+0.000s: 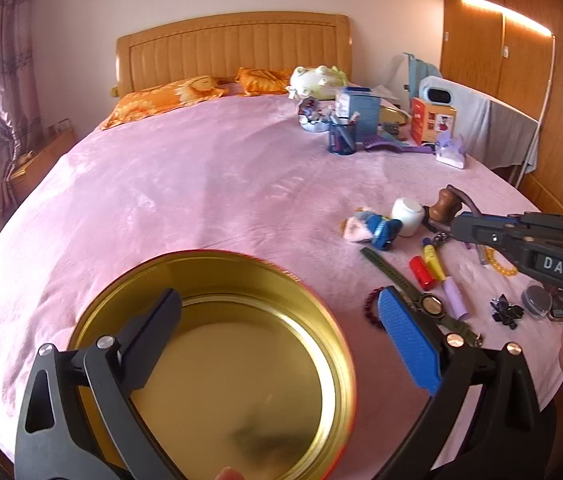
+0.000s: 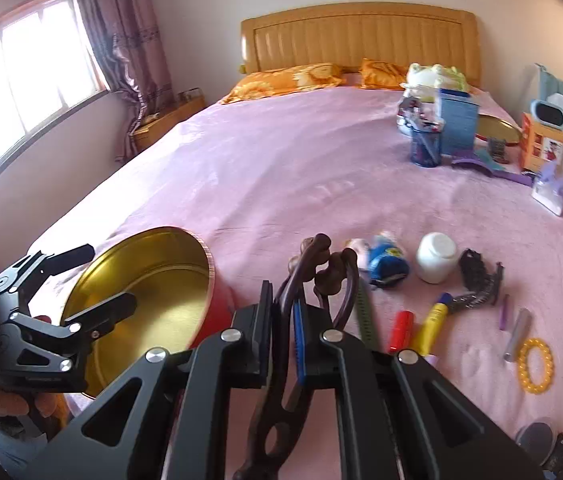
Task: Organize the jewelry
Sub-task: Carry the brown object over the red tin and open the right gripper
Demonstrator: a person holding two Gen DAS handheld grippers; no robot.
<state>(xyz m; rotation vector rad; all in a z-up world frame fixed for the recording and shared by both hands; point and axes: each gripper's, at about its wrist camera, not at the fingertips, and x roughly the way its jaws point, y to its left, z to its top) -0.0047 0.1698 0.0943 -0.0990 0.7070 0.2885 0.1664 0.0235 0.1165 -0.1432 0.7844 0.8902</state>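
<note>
A round gold-lined tin (image 1: 321,344) with a red outside (image 2: 217,308) sits empty on the pink bed. My left gripper (image 1: 277,340) is open, one finger inside the tin and one outside its rim. My right gripper (image 2: 283,332) is shut on a dark brown wooden hair clasp (image 2: 313,276) and holds it above the bed right of the tin; it also shows in the left wrist view (image 1: 447,204). Loose jewelry lies to the right: a yellow bead bracelet (image 2: 537,364), a dark red bead bracelet (image 1: 371,308), a green watch (image 1: 425,300) and a metal watch (image 2: 477,280).
Near the jewelry lie a white jar (image 2: 437,258), a blue doll (image 2: 385,260), red (image 2: 399,330) and yellow (image 2: 433,322) tubes, a black hair bow (image 1: 505,312) and a small round case (image 1: 537,300). A pen cup (image 2: 425,146), boxes and a plush toy stand at the far right.
</note>
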